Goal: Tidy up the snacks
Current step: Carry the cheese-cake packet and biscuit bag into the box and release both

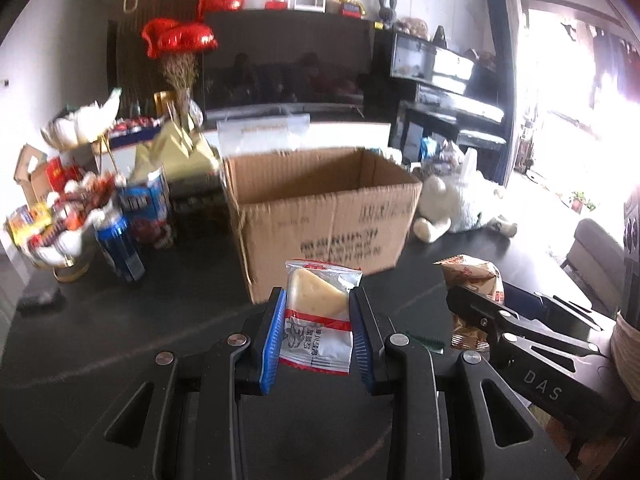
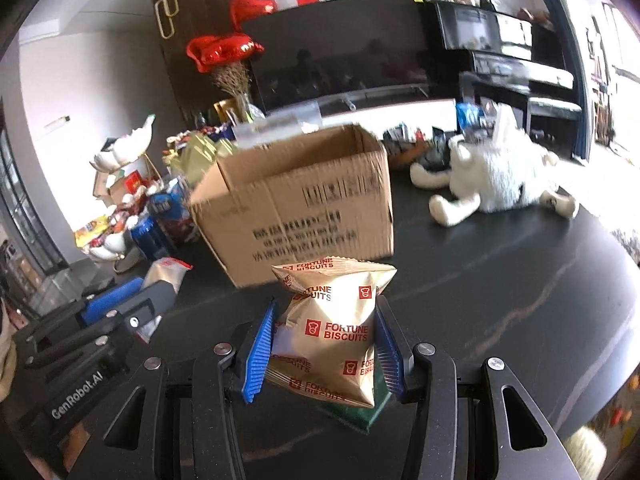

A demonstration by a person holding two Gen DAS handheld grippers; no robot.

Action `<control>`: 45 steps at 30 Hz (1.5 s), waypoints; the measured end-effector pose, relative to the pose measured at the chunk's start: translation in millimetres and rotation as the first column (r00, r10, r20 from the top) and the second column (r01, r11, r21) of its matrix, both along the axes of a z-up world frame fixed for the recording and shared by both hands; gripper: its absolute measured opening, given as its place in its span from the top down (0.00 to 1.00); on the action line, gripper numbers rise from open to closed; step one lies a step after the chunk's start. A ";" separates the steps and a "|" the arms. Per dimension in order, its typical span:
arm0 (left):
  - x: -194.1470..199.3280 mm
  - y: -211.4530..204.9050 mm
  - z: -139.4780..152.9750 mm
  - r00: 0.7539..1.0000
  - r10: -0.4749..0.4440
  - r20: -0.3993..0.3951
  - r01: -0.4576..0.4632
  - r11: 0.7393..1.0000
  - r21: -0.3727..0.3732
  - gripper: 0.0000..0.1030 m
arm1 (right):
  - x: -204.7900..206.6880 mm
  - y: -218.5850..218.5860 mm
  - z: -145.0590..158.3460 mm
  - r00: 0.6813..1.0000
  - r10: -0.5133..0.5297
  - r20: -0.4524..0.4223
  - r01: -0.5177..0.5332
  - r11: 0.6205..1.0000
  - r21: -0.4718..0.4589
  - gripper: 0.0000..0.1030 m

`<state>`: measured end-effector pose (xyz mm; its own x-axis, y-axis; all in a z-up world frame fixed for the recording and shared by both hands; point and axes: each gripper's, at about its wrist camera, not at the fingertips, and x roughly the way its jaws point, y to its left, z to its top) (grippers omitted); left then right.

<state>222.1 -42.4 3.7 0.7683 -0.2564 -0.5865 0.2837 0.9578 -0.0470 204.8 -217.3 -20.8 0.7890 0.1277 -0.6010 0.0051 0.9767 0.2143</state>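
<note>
**Two snack packets held before an open carton**

On a dark, glossy stone-look table (image 2: 500, 288), an open corrugated cardboard box (image 1: 320, 216) stands as the biggest object, its brown walls printed with black text and its top flaps out of the way. Right of the box sprawls a fluffy white plush toy (image 2: 500, 176). Left of the box, shiny blue cans (image 1: 120, 240) crowd beside a white shell-shaped dish (image 1: 60, 236) heaped with small wrapped sweets.

Nearest the cameras, in front of the box, both black tongs grip packets between ribbed blue pads. The right gripper (image 2: 324, 348) is clamped on a puffy, crinkled gold foil biscuit bag (image 2: 336, 328) with red lettering, squeezed at its waist. Beneath that bag, a flat green item is partly hidden; what it is cannot be told. The left gripper (image 1: 318, 320) is clamped on a flat, clear-and-white cake packet (image 1: 320, 316) showing a pale yellow wedge inside, its red-striped wrapper standing upright.
</note>
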 end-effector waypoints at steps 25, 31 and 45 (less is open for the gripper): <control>61.8 -4.6 91.7 0.992 0.012 0.124 -0.011 1.000 -0.004 0.69 | 86.1 3.3 89.3 0.985 0.116 0.126 -0.112 0.993 -0.038 0.53; 89.0 -7.1 97.9 0.993 0.013 0.116 -0.015 1.000 0.023 0.69 | 114.3 2.5 101.1 0.985 0.126 0.119 -0.120 0.991 -0.060 0.53; 173.9 -9.8 66.1 0.999 0.024 -0.045 -0.023 1.000 0.015 0.68 | 180.0 7.5 86.6 0.989 0.143 0.045 -0.136 0.983 -0.122 0.52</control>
